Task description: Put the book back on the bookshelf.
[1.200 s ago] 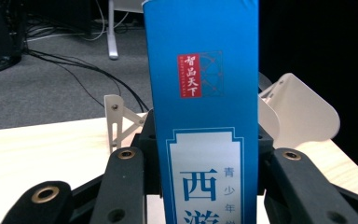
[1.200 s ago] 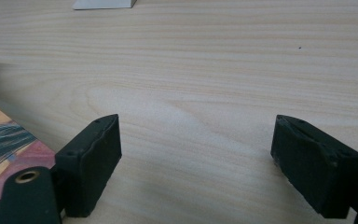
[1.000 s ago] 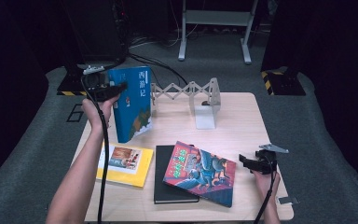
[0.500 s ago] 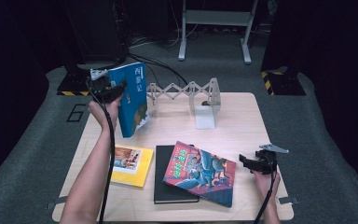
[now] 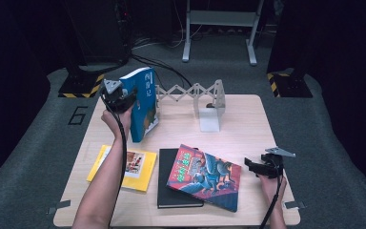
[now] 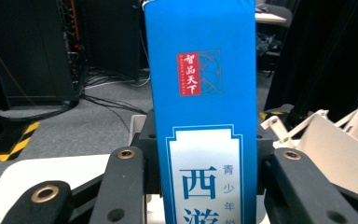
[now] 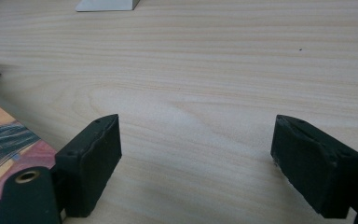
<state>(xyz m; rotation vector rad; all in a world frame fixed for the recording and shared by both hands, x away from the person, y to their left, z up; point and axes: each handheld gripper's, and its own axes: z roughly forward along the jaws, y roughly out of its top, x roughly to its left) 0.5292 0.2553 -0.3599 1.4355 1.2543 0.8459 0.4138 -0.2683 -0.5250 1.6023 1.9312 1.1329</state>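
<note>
High view: the left gripper (image 5: 120, 98) holds the blue book (image 5: 144, 106) upright in the upper left of the frame, jaws clamped across its spine, beside the left end of the accordion rack (image 5: 190, 91). The right gripper (image 5: 262, 166) rests at lower right, jaws wide apart with nothing between them. I judge the book could twist or slip in that narrow grip, or its lower corner could knock the rack, toppling it toward the yellow book (image 5: 124, 162) below.

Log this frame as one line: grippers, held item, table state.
left gripper: shut on blue book, upright above table | right gripper: open, empty, low beside colourful book | accordion book rack: empty
</note>
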